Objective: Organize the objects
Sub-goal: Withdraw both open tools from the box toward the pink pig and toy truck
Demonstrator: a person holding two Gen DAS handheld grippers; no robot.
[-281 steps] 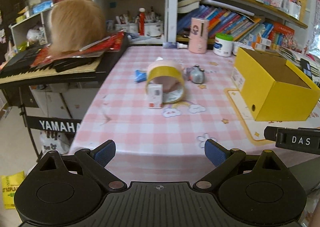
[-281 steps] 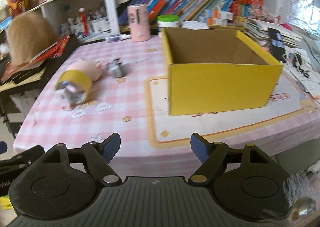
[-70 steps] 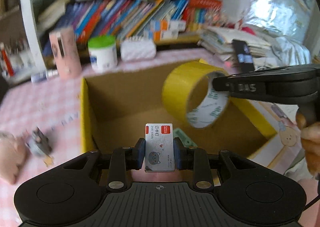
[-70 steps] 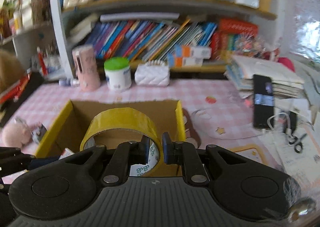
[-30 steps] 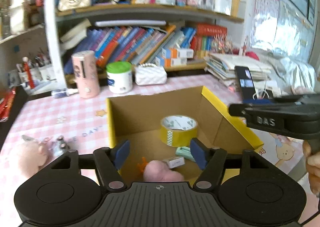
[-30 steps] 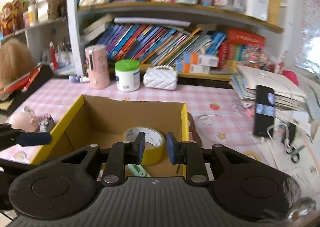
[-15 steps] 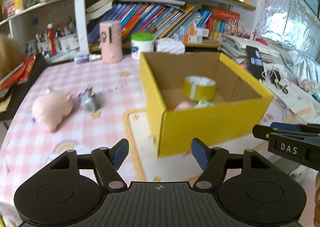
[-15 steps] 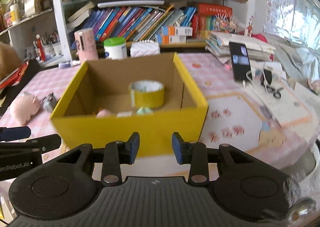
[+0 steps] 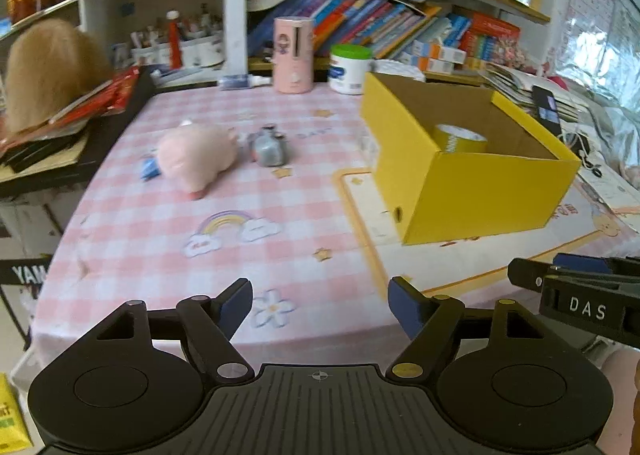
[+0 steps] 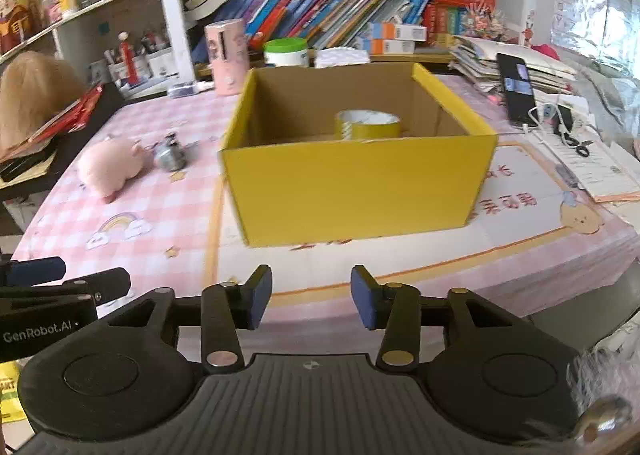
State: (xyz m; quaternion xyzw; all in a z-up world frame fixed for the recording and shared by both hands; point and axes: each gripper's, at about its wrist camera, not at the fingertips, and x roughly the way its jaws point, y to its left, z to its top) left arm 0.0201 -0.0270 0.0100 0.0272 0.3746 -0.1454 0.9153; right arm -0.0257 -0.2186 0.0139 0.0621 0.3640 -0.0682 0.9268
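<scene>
Left gripper (image 9: 320, 301) and right gripper (image 10: 311, 297) both spread, empty; only left view shows blue item (image 9: 149, 169) behind pink plush (image 9: 192, 159)

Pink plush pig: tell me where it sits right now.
The pink plush pig lies on the checked tablecloth, left of the yellow box in both views, with the small grey toy just to its right.

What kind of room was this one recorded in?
Most likely a home study or child's room: crowded shelves of books behind a table with a pink checked cartoon cloth, a plush pig, and a Yamaha keyboard at the left.
</scene>
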